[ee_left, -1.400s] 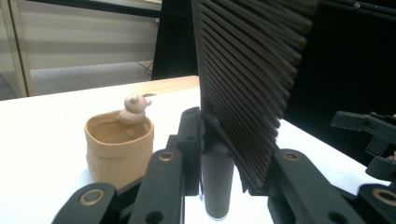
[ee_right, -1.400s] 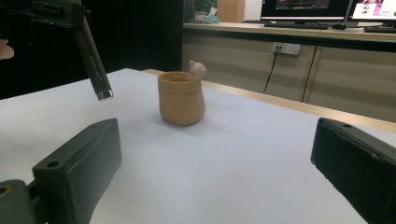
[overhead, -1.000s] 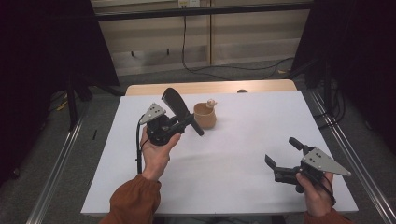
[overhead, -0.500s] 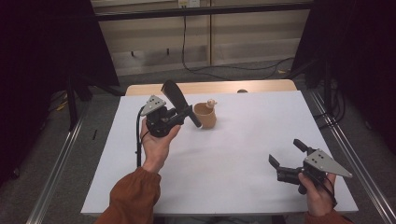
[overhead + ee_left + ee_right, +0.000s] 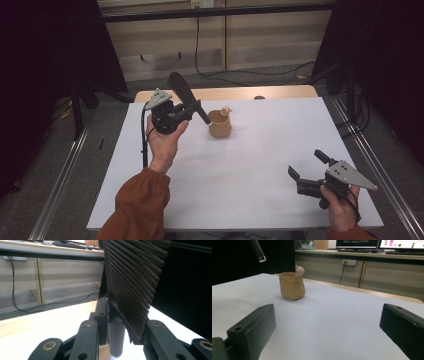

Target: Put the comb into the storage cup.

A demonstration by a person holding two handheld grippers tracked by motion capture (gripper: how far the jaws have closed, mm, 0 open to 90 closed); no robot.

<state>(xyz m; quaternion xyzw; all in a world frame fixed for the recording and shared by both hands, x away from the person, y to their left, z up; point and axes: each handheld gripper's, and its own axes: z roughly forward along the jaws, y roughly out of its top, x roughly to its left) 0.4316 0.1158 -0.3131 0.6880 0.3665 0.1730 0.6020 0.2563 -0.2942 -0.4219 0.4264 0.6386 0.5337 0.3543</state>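
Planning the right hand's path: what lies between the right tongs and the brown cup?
Nothing: bare white table separates the open right tongs from the brown cup, plain in the right gripper view.

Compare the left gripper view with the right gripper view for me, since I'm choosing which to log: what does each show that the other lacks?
The left gripper view gives the ribbed blade of the black spatula, clamped between its jaws. The right gripper view gives the tan pot standing upright, a small figure on its rim, and its own jaws wide apart with nothing between them. Both take in the white table and the spatula's handle.
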